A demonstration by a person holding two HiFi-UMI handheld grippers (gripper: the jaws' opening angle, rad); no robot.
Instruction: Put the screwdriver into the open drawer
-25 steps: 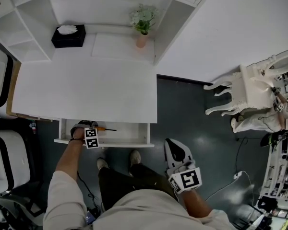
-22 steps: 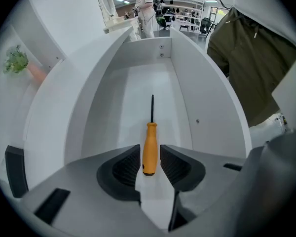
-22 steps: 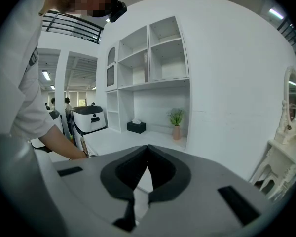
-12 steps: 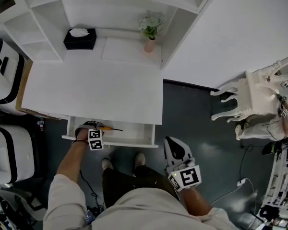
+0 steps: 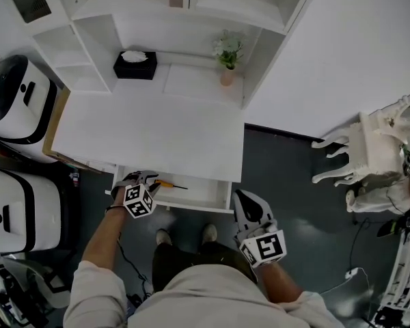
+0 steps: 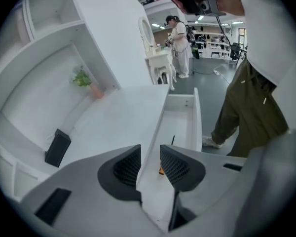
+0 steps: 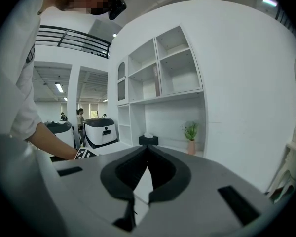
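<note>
— Hovering over the left end of the open drawer (image 6: 180, 118): left gripper (image 6: 150, 154), jaws spread, nothing pinched between them. Agreed?
— Agreed. Screwdriver (image 6: 161, 171) lies free on the drawer floor, seen through the gap, just past the tips. Orange handle is nearest the jaws; the dark shaft points away along the drawer.
— And the right gripper (image 7: 148, 147)?
— Jaws pressed together, empty. Head view puts it over the dark floor (image 5: 287, 176), right of the drawer front, well apart from the screwdriver.
— Surroundings?
— Drawer is pulled out from under a white desk (image 5: 150, 128). At the back of the desktop, a black tissue box (image 5: 134, 65) sits to the left and a small potted plant (image 5: 227, 52) to the right, well apart from each other.
</note>
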